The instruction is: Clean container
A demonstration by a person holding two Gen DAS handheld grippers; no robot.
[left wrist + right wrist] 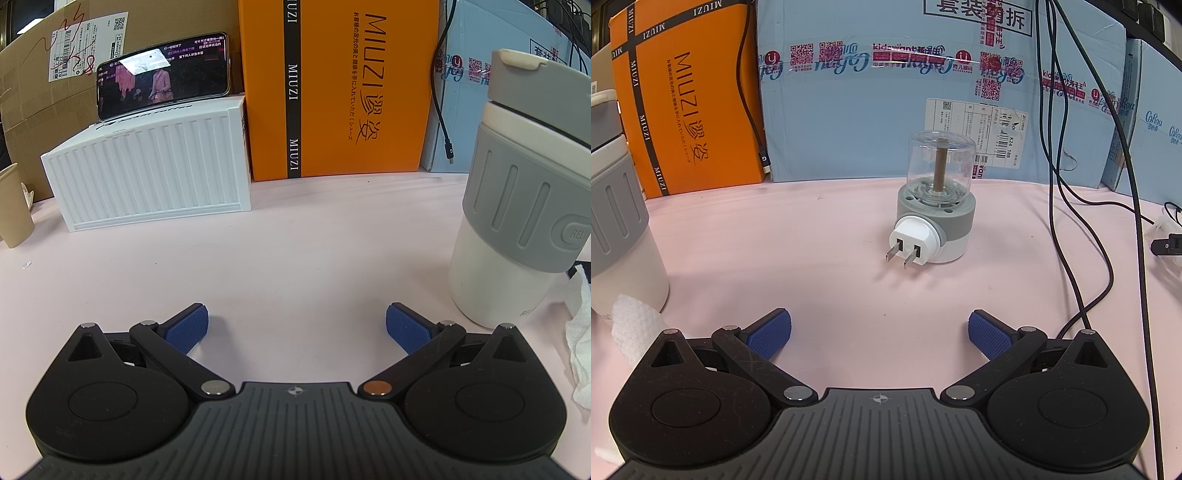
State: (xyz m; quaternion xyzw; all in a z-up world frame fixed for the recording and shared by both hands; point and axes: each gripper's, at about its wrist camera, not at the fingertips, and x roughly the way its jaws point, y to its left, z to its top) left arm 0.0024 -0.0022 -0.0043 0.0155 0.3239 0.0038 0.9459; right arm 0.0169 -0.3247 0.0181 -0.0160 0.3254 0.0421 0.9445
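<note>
Silicone-sleeved cup (517, 206) stands tall; left gripper (295, 325) and right gripper (879, 328), both spread, could topple it; tissue (580, 332) probably loose.

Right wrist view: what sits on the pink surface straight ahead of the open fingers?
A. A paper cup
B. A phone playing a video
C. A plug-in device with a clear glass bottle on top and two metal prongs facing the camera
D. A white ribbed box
C. The plug-in device stands alone ahead of the right gripper, its clear bottle upright on the grey base, its two prongs pointing toward the camera.
</note>
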